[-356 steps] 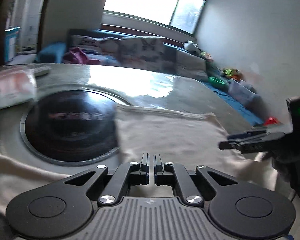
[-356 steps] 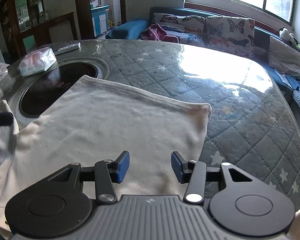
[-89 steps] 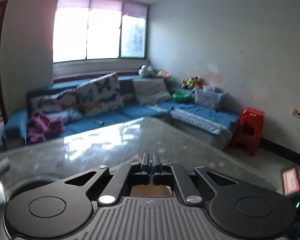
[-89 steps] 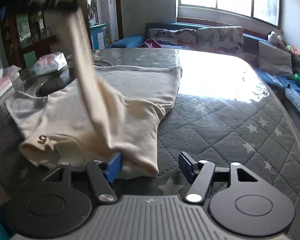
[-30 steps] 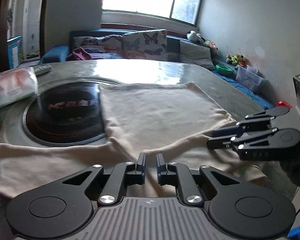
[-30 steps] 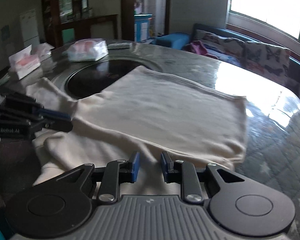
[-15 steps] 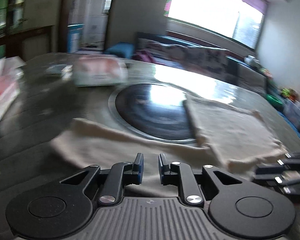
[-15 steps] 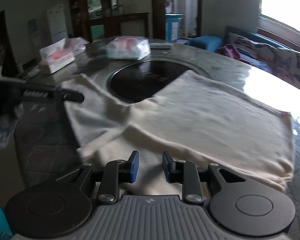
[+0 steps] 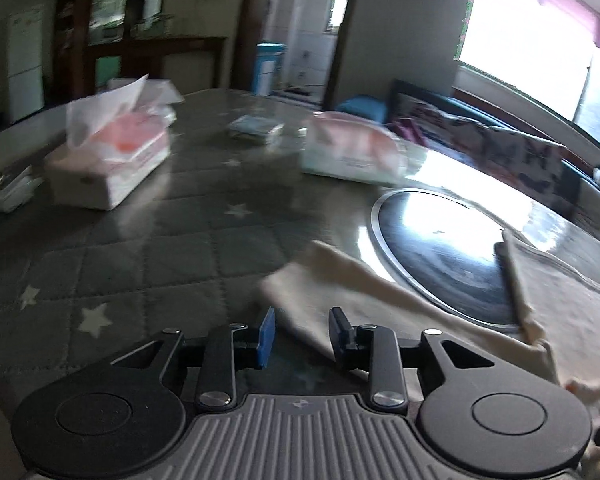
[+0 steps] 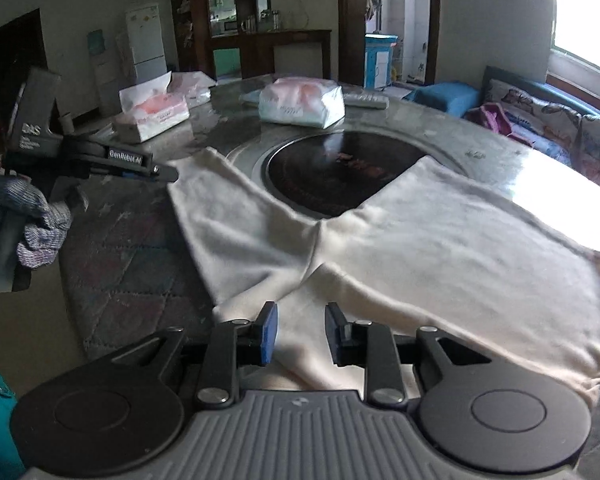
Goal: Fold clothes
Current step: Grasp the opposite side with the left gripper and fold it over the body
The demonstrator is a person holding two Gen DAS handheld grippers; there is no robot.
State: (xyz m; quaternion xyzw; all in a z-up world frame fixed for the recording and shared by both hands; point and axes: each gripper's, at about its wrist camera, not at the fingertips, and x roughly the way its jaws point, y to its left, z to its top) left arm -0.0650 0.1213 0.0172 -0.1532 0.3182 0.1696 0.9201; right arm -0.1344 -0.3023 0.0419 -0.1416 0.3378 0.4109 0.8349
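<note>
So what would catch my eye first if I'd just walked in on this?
Probably the cream garment spread over the quilted table, one sleeve stretched leftward, partly covering a dark round glass inset. Next, the left gripper at that sleeve's end, opening with nothing clamped. Behind sit tissue packs.

One cream garment (image 10: 440, 240) lies on the one table (image 10: 140, 264), a sleeve (image 10: 236, 224) stretched toward ten o'clock. One dark round plate (image 10: 336, 176) is set into the tabletop. Two open tissue packs (image 10: 152, 114) sit at about eleven o'clock, the second (image 10: 194, 80) just behind the first, and one larger soft pack (image 10: 302, 102) at twelve. One remote (image 10: 366, 100) lies beside it. Two grippers show, the left gripper (image 10: 168, 174) at nine o'clock and the right gripper (image 10: 300, 330) at six, each with two fingers.
</note>
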